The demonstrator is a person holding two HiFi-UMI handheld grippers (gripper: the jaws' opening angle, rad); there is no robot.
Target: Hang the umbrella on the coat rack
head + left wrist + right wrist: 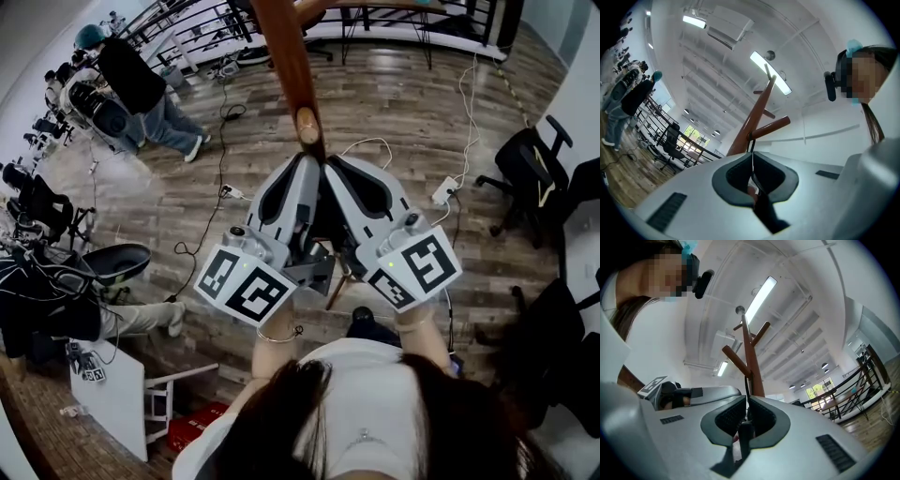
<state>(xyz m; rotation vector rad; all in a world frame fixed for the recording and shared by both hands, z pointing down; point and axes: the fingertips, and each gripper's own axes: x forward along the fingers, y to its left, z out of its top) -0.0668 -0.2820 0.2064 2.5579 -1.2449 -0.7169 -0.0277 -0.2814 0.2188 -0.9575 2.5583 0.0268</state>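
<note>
While I hold them side by side at the coat rack (284, 56), left gripper (752, 161) and right gripper (746, 405) each pinch shut on the thin umbrella loop (751, 144), which runs up to a peg (771, 125). An office chair (530, 164) stands far right.

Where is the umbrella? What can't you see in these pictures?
- Umbrella: in the head view the left gripper and right gripper cover it. The gripper views show only a thin black strap pinched in their jaws.
- Coat rack: the head view's upper edge cuts off its top, and the grippers mostly hide its foot.
- Strap's upper end: too small in either gripper view to tell if it sits on a peg.
</note>
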